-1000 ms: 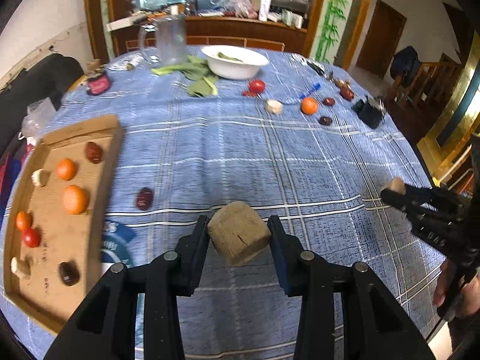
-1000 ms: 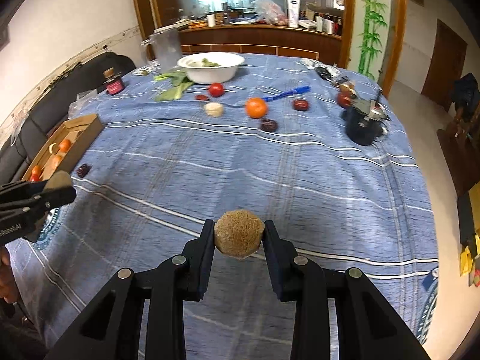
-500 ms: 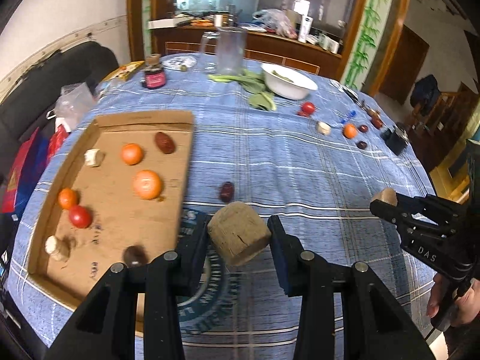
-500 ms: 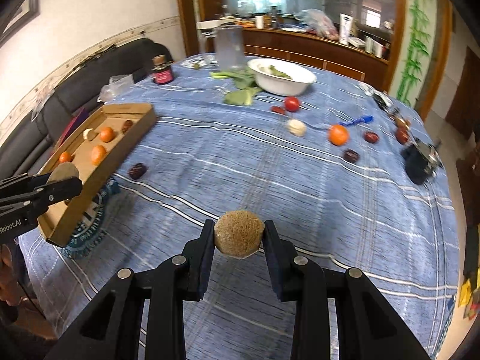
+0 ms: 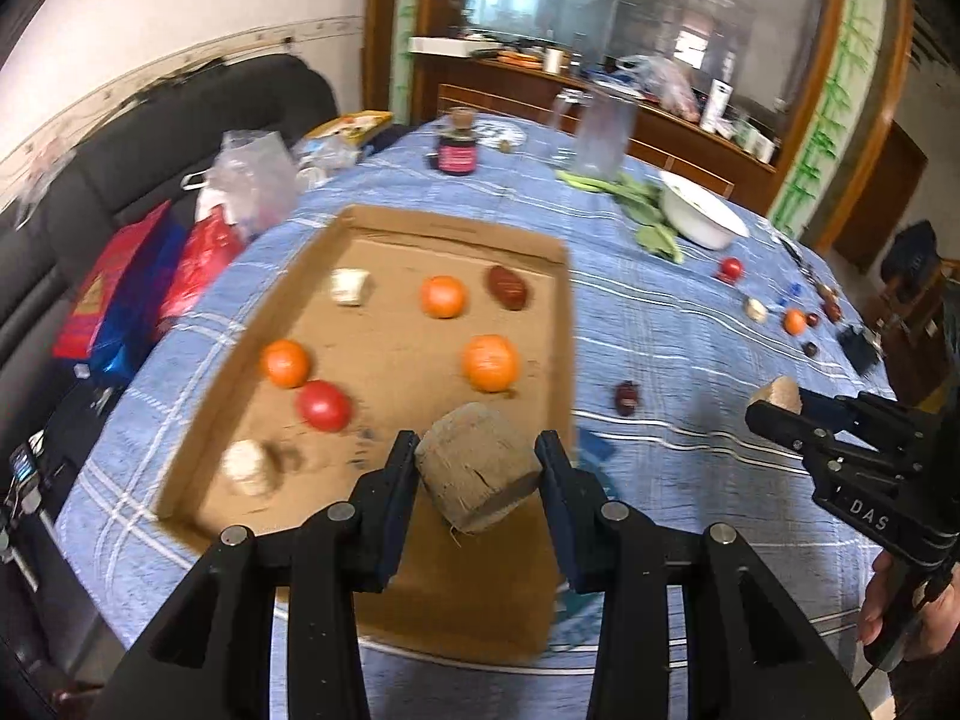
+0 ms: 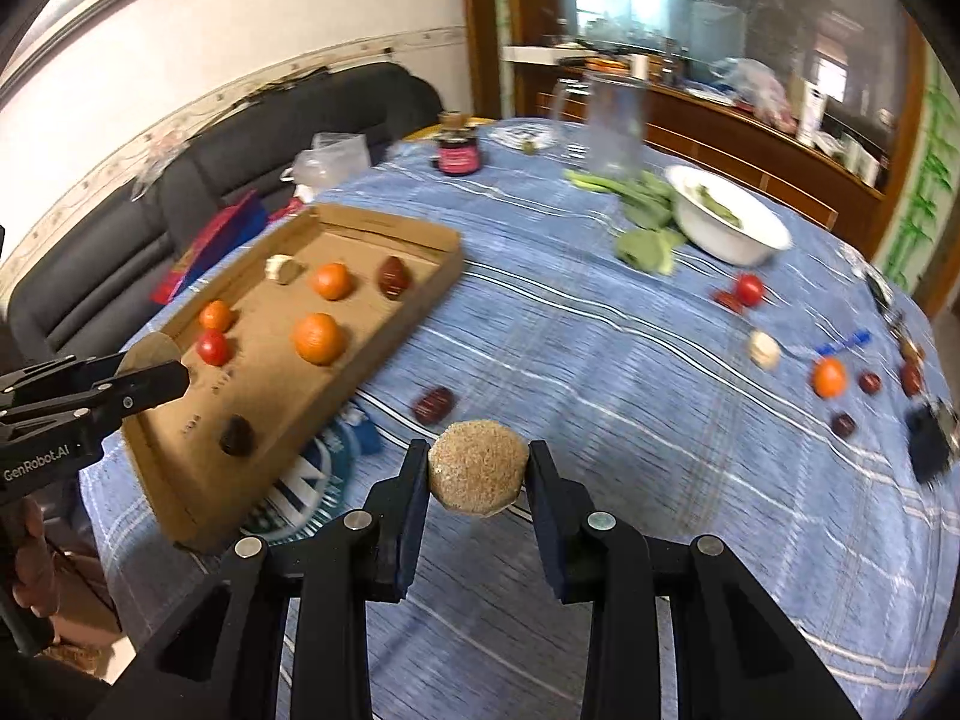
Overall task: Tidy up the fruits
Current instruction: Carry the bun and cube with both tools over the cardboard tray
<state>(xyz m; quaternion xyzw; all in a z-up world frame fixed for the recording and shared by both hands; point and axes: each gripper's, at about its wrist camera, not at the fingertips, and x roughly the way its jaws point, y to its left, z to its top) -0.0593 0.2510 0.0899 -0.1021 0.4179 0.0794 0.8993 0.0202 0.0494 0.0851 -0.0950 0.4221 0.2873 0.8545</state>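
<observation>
My left gripper (image 5: 477,459) is shut on a blocky brown fruit (image 5: 474,471) and hangs over the near right part of the cardboard tray (image 5: 372,222). In the tray lie three oranges (image 5: 490,362), a tomato (image 5: 324,405), a dark date (image 5: 507,287) and two pale pieces (image 5: 350,286). My right gripper (image 6: 477,468) is shut on a round fuzzy brown fruit (image 6: 478,476) above the blue cloth, just right of the tray (image 6: 390,222). A loose date (image 6: 433,404) lies on the cloth between gripper and tray. In the right wrist view, the left gripper (image 6: 156,372) shows over the tray's near end.
A white bowl (image 6: 726,222), greens (image 6: 645,246), a glass jug (image 6: 615,126) and a jar (image 6: 459,153) stand at the far side. A tomato (image 6: 749,288), an orange (image 6: 829,377) and dates lie at the right. A sofa with bags (image 5: 120,276) flanks the table's left edge.
Both grippers have swung left across the table with their fruits still held. The tray has come from the left edge to right under my left gripper.
</observation>
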